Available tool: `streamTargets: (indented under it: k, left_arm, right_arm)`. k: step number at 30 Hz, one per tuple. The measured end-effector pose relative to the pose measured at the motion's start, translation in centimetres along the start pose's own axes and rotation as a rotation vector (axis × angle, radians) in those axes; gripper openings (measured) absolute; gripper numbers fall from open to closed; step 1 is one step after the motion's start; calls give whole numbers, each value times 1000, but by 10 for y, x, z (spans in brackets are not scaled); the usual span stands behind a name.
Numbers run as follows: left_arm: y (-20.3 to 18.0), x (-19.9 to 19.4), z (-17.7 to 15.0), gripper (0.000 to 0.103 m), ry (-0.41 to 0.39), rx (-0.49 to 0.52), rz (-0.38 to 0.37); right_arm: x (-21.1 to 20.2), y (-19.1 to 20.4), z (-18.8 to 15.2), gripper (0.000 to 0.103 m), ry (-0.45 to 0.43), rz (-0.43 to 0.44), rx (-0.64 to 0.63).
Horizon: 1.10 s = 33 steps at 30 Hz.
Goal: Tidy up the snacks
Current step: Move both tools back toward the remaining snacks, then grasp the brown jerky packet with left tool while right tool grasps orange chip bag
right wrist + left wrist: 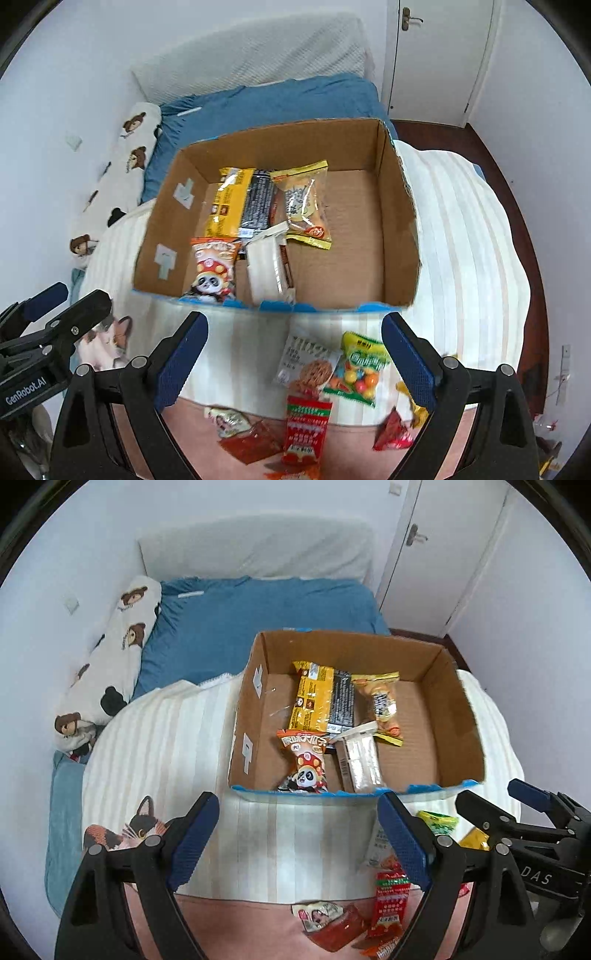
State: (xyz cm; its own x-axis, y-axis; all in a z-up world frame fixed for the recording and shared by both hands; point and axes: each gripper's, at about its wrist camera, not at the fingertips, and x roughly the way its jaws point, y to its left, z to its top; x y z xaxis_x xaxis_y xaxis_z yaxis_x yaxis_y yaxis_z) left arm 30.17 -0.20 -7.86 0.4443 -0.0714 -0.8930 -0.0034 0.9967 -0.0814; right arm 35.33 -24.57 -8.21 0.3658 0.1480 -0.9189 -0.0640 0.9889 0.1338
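Hovering spread and empty, left tongs (297,843) and right tongs (291,360) face light, crinkly, slippery foil snack packets (308,430) on the bed before the brown cardboard box (400,236); pinch sealed edges.

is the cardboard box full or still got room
Still has room. The cardboard box holds a few snack packets on its left side; the right part of its floor is bare.

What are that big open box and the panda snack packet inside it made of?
The box looks like plain brown corrugated cardboard, matte: its torn rim shows a rough edge, with blue print on the outer face. The panda packet seems to be glossy printed plastic film, judging by its crinkled surface and crimped top seal.
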Motion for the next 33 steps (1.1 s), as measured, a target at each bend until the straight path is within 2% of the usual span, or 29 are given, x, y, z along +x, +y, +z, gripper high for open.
streamTargets:
  k: [7,10,12,15,18,22,24,26,28,29,33]
  left_arm:
    - [-8,-33,-29,88,-79,-2,-12]
    - [-10,-32,-52,88,-65,-8,-25]
    - [-11,-23,-71,88,-22,-18,-31]
    - [-13,10,-108,88,96,-34,-46]
    - [-19,42,-135,88,199,18,-30]
    - [-27,73,-170,88,273,110,45]
    - [-26,87,-181,88,312,131,59]
    - [-27,97,-191,88,336,151,64]
    - [-32,103,-198,88,350,195,71]
    - [-35,105,-202,88,348,217,78]
    - [-55,116,-214,88,356,318,53]
  right_arm:
    - [-35,-2,-33,97,-53,54,20]
    - [-38,-11,-58,97,-32,84,37]
    - [-32,-18,-78,97,7,88,48]
    - [-14,-28,-119,97,83,96,72]
    - [15,-38,-162,97,189,116,102]
    - [57,-48,-212,94,306,126,131]
    - [80,-48,-234,94,368,104,117]
    - [97,-47,-248,93,397,119,131]
    - [116,-41,-263,77,428,117,113]
    - [123,-37,-270,62,429,128,101]
    - [123,-45,-283,58,372,130,132]
